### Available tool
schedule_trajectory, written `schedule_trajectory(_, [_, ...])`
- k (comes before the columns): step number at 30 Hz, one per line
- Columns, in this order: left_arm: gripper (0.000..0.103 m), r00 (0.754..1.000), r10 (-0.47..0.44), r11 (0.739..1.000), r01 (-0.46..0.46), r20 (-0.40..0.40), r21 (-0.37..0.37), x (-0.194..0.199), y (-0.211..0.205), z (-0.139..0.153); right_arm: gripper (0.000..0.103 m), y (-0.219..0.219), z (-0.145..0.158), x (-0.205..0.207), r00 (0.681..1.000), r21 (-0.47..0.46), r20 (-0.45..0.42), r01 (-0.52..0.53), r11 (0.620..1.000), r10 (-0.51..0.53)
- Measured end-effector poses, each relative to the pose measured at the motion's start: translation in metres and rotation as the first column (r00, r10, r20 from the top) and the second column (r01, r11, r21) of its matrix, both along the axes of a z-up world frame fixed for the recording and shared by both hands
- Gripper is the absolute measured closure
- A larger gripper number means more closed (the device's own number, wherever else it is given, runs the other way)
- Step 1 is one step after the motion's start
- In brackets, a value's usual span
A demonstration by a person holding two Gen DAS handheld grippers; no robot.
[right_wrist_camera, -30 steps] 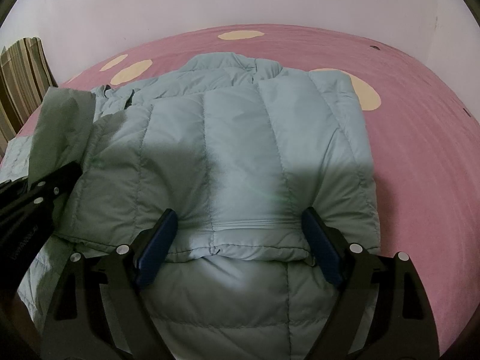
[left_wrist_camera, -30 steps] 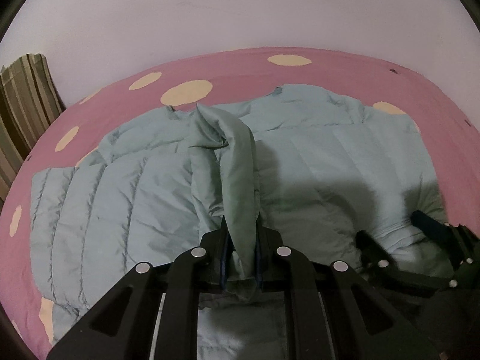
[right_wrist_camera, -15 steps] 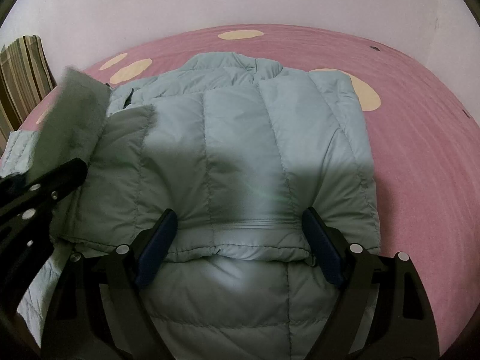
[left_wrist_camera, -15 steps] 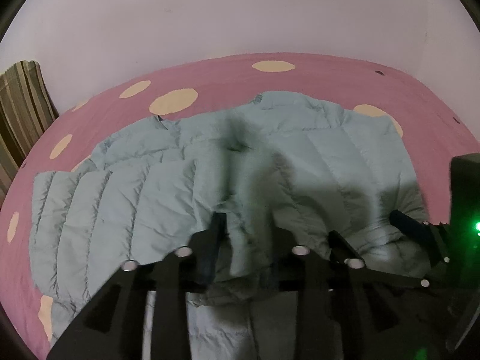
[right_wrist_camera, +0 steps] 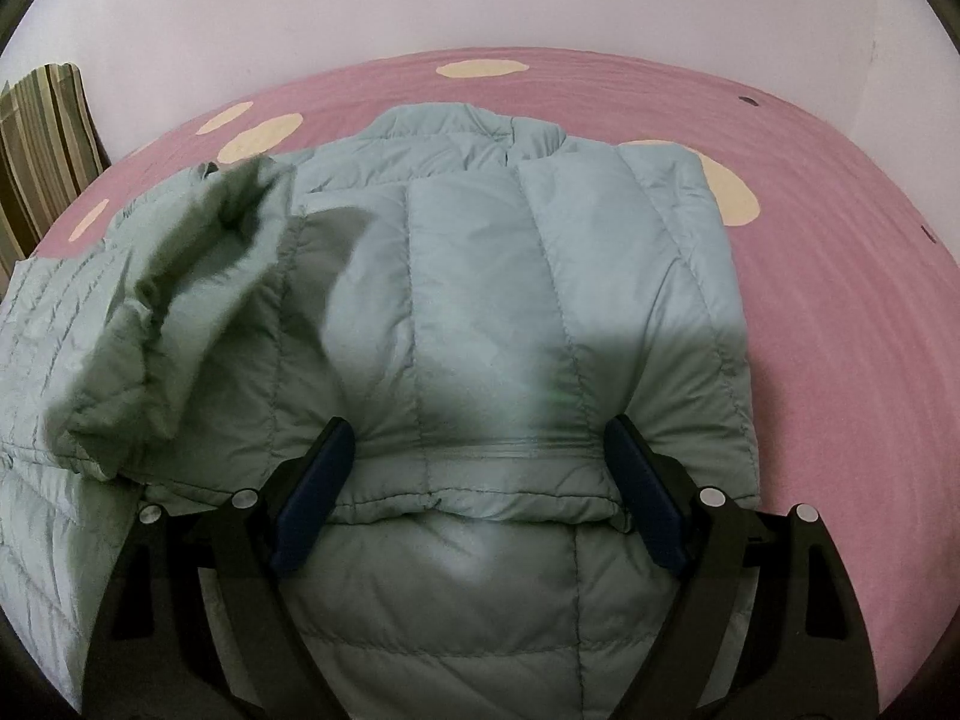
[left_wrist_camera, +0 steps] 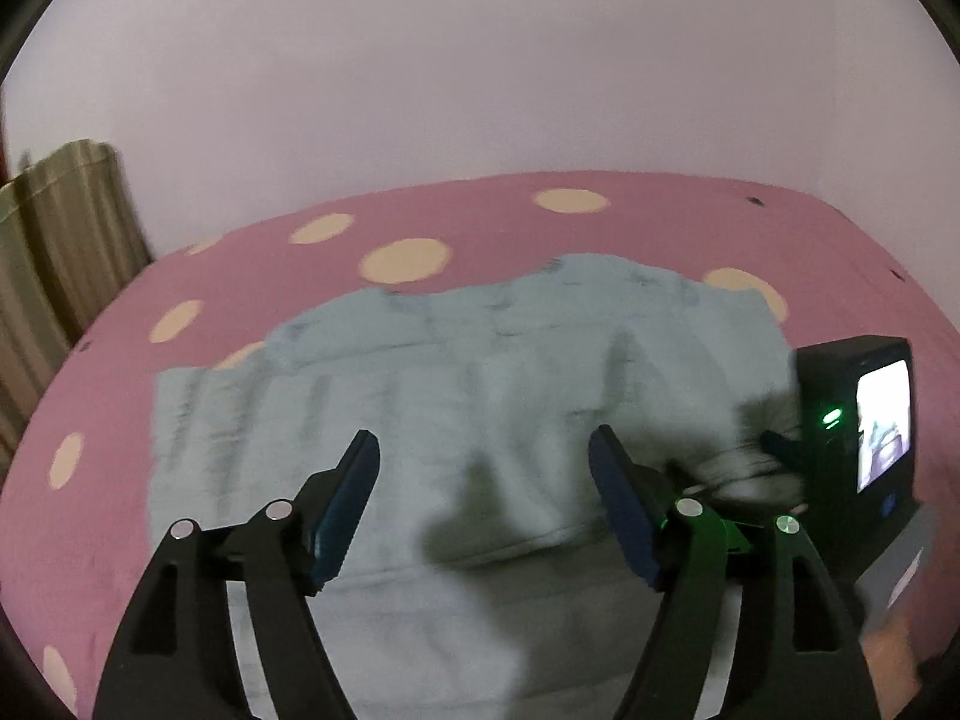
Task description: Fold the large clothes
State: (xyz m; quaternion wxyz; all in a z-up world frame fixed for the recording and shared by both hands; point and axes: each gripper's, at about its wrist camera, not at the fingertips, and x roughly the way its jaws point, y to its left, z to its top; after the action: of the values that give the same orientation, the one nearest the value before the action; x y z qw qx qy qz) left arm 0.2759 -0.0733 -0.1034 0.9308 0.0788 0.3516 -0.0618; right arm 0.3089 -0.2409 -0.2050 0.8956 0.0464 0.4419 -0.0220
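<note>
Left wrist view: the left gripper, which a second ago pinched the sleeve, has just been opening; its jaws now stand wide with nothing between them, lifted above the jacket on the bed. Right wrist view: the right gripper has not moved, jaws wide astride the jacket's folded hem; the sleeve has dropped onto the jacket's left side.

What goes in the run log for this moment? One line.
left gripper: jaws just opening, sleeve released | right gripper: open, straddling jacket fold | bed
</note>
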Motion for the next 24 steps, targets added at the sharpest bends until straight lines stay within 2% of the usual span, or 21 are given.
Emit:
schedule_trajectory(6, [0.031,0.983,0.180,0.983,-0.181,0.034,0.029,-0.014,0.089,0.003,0.018,0.006,0.014,-0.012,1.000,-0.032,0.008,0.004,0.999,-0.004])
schedule_trajectory(10, [0.031,0.958,0.286,0.958,-0.287,0.036,0.030,-0.017,0.141,0.000,0.018,0.010,0.037,-0.025,0.999,0.005,0.040,0.017,1.000,-0.017])
schedule_trajectory(13, [0.031,0.937,0.350,0.937,-0.350,0.017,0.011,-0.013,0.173,-0.006,0.018,0.025,0.059,-0.025,0.997,0.045,0.075,-0.014,0.999,0.011])
schedule_trajectory(16, [0.031,0.922,0.387,0.922,-0.387,0.006,-0.007,-0.013,0.192,-0.011,0.018,0.043,0.066,-0.010,0.997,0.095,0.066,-0.056,0.994,0.050])
schedule_trajectory(20, [0.031,0.917,0.398,0.917,-0.398,0.000,0.001,-0.014,0.204,-0.017,0.018,0.059,0.053,0.018,0.998,0.143,0.011,-0.059,0.988,0.058])
schedule_trajectory(21, [0.031,0.917,0.400,0.917,-0.400,-0.004,0.003,-0.013,0.206,-0.018,0.021,0.062,0.048,0.024,0.998,0.155,-0.007,-0.059,0.986,0.061])
schedule_trajectory(22, [0.031,0.916,0.401,0.916,-0.401,-0.009,0.001,-0.012,0.208,-0.020,0.040,0.065,0.042,0.029,0.997,0.162,-0.027,-0.062,0.985,0.068])
schedule_trajectory(23, [0.031,0.915,0.402,0.915,-0.403,-0.011,-0.001,-0.012,0.210,-0.020,0.055,0.070,0.038,0.032,0.996,0.163,-0.047,-0.072,0.984,0.081])
schedule_trajectory(24, [0.031,0.915,0.404,0.915,-0.404,-0.013,-0.004,-0.010,0.212,-0.020,0.076,0.074,0.035,0.034,0.992,0.165,-0.064,-0.094,0.982,0.106])
